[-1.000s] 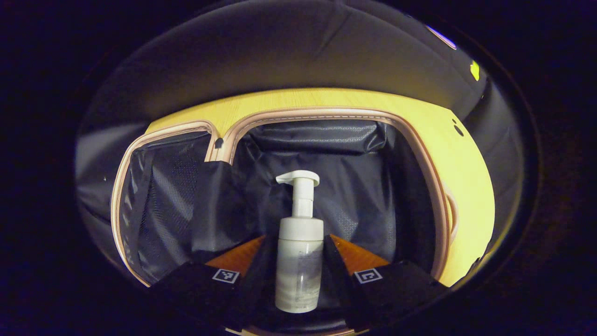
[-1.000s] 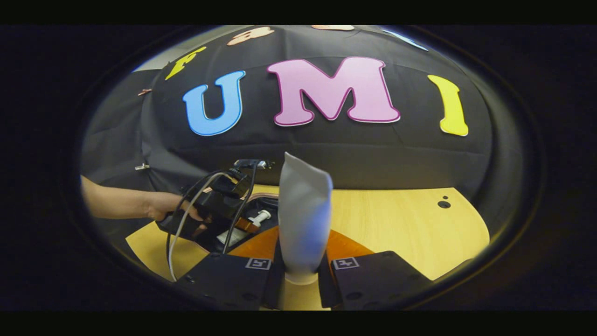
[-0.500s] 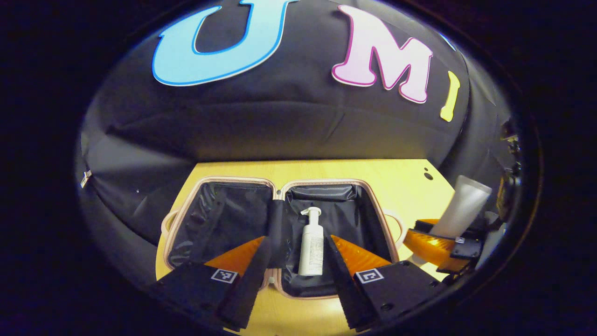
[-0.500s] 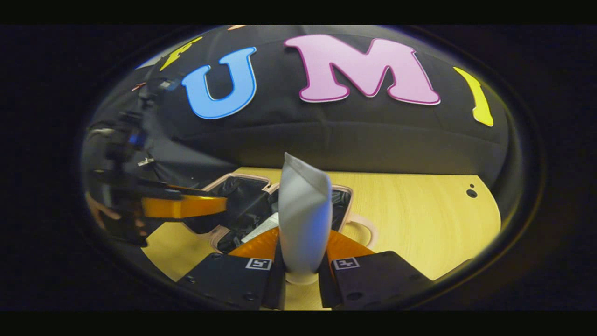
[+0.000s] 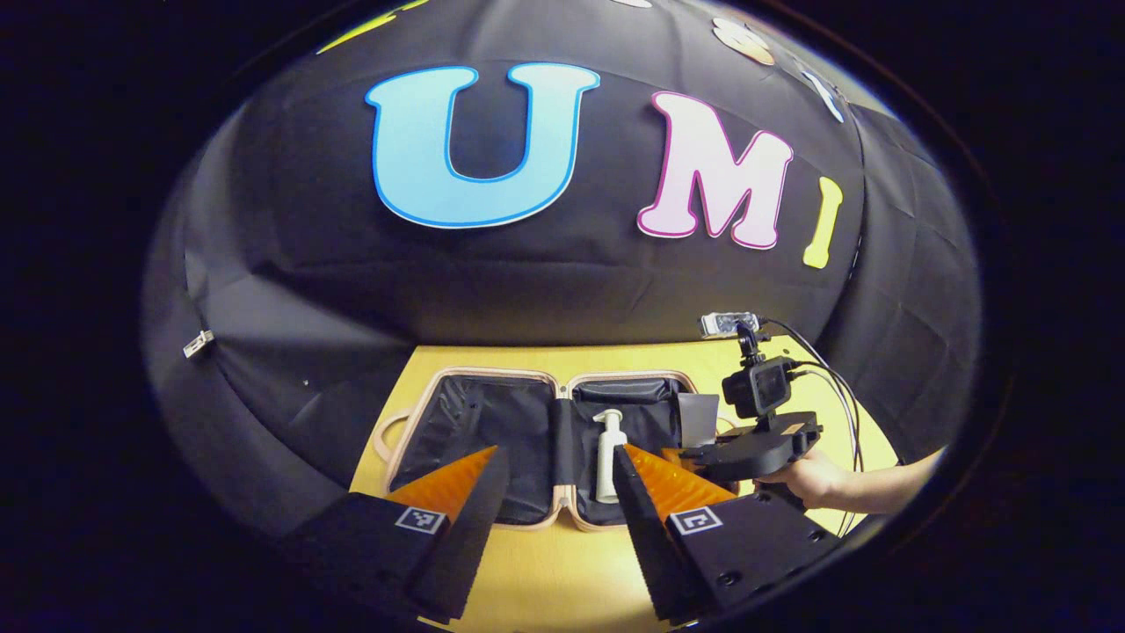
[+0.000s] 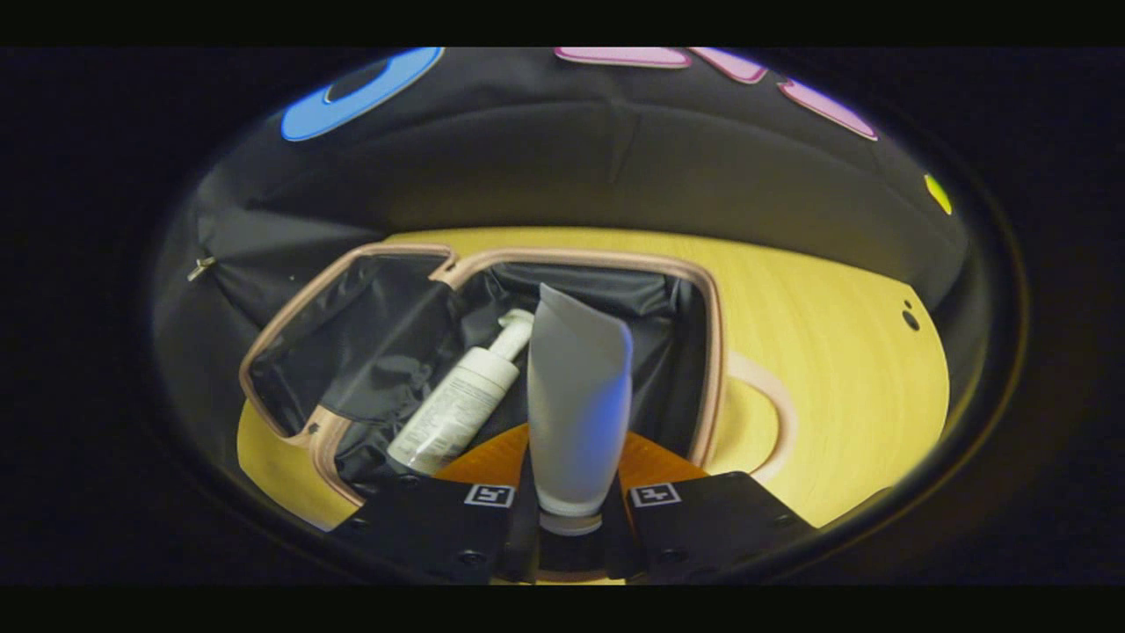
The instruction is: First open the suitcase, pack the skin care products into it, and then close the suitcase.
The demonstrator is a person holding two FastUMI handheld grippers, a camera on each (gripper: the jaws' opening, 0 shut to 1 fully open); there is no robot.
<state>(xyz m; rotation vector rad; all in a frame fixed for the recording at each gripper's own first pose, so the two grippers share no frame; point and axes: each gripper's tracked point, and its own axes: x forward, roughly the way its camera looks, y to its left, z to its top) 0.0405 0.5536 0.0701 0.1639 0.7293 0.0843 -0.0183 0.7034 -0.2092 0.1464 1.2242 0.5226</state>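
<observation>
Grey tube (image 6: 576, 396) stands clamped in right tool (image 6: 571, 510) above open suitcase (image 6: 712, 352).

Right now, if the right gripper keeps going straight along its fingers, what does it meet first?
Probably the black lining of the open suitcase: the right gripper, shut on the grey tube, points into that half beside the pump bottle. Depth unclear.

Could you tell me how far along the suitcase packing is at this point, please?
Done: the suitcase lies open on the table, and a pump bottle already lies inside it. In hand: the right gripper holds a grey tube over the open case. The left gripper is open and empty. Left: set the tube inside, then close the suitcase.
</observation>
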